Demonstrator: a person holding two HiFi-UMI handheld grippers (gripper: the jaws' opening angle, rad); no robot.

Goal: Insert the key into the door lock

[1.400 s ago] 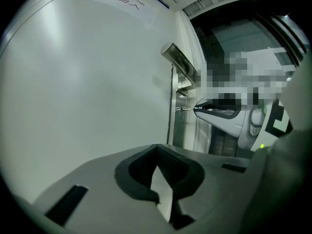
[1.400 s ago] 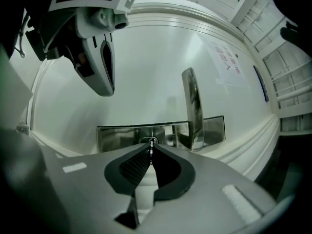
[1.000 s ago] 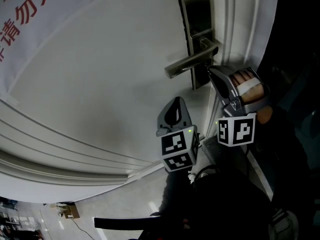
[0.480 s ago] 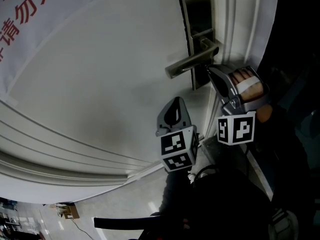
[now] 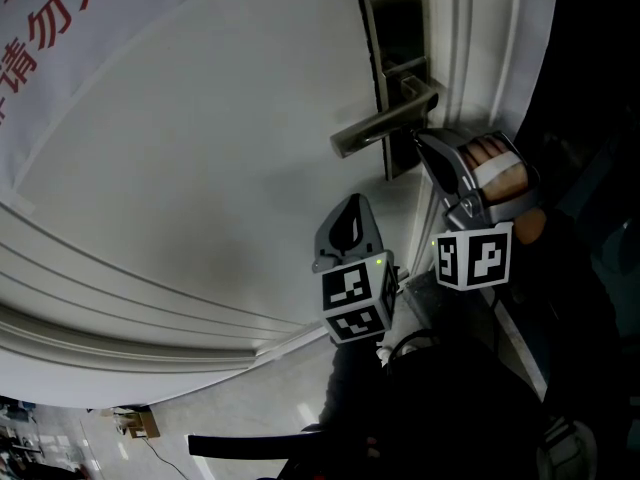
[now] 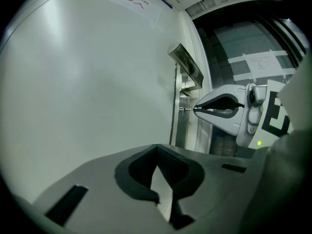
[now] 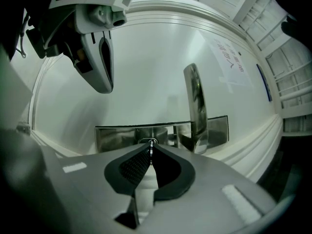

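- Right gripper [image 7: 151,144] is clamped on the key [image 7: 151,151]: its two dark pads are pressed against the thin metal blade, which shows edge-on between the jaw tips.
- Ahead of those tips, the key's front end sits at the round keyhole [image 7: 148,141] in the steel lock plate [image 7: 117,135]. From this angle it looks as though the tip is in the opening, though how deep it goes cannot be made out.
- The lever handle [image 7: 196,106] juts out from the same plate, just beside the keyhole. In the head view the right gripper comes in below the lever.
- Left gripper [image 6: 157,149] has its jaw tips drawn together with nothing between them. It hangs beside the white door [image 5: 200,148], near the right gripper but apart from it, and clear of both the lock plate and the handle.
- A white sheet with red characters [image 5: 40,28] lies flat on the door, well apart from the lock.
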